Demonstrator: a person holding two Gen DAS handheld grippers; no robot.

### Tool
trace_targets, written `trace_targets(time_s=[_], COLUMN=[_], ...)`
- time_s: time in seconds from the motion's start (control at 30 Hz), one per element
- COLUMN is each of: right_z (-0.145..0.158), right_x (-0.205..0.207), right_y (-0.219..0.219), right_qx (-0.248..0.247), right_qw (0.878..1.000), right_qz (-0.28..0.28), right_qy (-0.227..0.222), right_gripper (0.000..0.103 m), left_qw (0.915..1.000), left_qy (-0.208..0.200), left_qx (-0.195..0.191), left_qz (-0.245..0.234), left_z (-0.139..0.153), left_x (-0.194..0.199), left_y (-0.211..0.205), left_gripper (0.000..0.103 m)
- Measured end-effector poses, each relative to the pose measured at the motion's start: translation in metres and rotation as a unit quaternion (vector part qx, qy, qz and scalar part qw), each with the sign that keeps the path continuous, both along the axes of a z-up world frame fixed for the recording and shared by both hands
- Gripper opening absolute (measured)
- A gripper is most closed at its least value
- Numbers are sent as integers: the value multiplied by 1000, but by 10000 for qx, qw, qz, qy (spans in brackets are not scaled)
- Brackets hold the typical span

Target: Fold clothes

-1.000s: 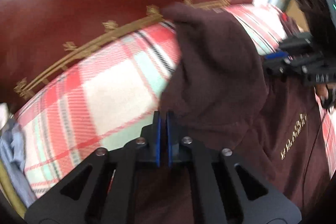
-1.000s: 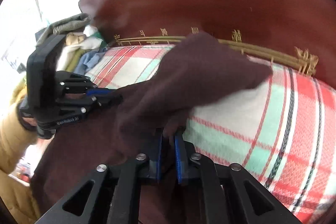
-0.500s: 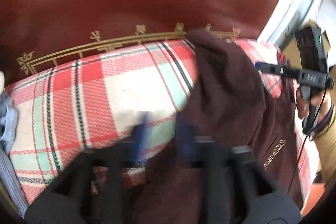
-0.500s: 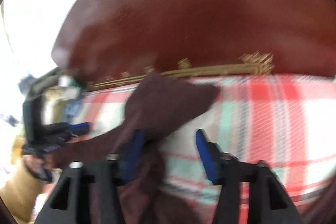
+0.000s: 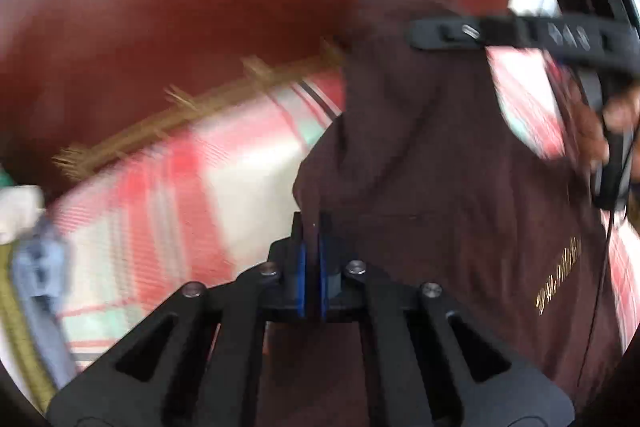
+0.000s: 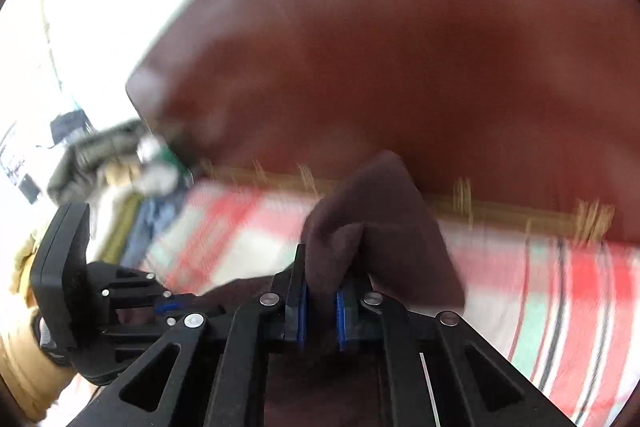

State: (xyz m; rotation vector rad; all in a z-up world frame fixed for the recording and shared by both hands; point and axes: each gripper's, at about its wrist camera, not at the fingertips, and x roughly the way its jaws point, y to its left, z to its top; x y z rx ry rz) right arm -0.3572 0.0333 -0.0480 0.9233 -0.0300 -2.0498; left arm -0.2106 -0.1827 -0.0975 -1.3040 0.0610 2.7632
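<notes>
A dark brown garment with gold lettering lies on a plaid bedspread. My left gripper is closing tight on the garment's left edge, with cloth pinched between its blue pads. In the right wrist view my right gripper is closing on a raised fold of the same garment, and brown cloth bunches between its pads. The right gripper also shows at the upper right of the left wrist view, held by a hand. The left gripper appears low on the left of the right wrist view.
A dark red headboard with gold trim rises behind the bedspread. A pile of other clothes lies at the bed's left end, including blue cloth. A tan sleeve is at the lower left.
Both grippers were shut on the garment, stood open half a second ago, and now pinch it again. The right gripper has risen, lifting a fold of cloth.
</notes>
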Motion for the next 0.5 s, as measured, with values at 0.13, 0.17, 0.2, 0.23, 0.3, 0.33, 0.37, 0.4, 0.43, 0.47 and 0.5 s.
trace_targets(time_s=[0.13, 0.17, 0.2, 0.23, 0.3, 0.33, 0.37, 0.4, 0.43, 0.47, 0.5], right_z=[0, -8, -15, -23, -36, -35, -32, -26, -20, -14, -8], right_x=[-9, -11, -12, -13, -15, -12, -7, -1, 7, 14, 21], right_y=[-17, -23, -20, -17, -8, 7, 24, 46, 71, 97, 124], right_qx=[91, 272, 330, 387, 461, 341, 233, 141, 37, -65, -150], right_qw=[9999, 9995, 9989, 9979, 9950, 9955, 9962, 9969, 9974, 9971, 9962], right_qz=[-64, -88, -142, -197, -310, -379, -424, -480, -561, -677, -822], right_qy=[-8, -100, -294, -488, -828, -803, -723, -603, -459, -336, -226], right_gripper=[17, 25, 48, 50, 50, 52, 54, 58, 61, 64, 71], left_qw=[9985, 9978, 9972, 9964, 9953, 9949, 9953, 9958, 9962, 9967, 9966], left_qy=[46, -29, -117, -205, -245, -205, -135, -24, 45, 102, 195], left_qx=[91, 83, 137, 191, 343, 432, 433, 422, 447, 510, 597], left_qz=[544, 654, 726, 797, 876, 885, 861, 817, 742, 626, 535], left_z=[4, 0, -6, -12, -18, -19, -17, -12, -9, -4, 1], left_x=[-3, -4, -3, -2, 9, 19, 25, 37, 44, 46, 52], left_y=[-22, -27, -31, -36, -45, -49, -48, -45, -42, -37, -34], left_gripper=[7, 7, 7, 7, 7, 8, 9, 12, 18, 49, 90])
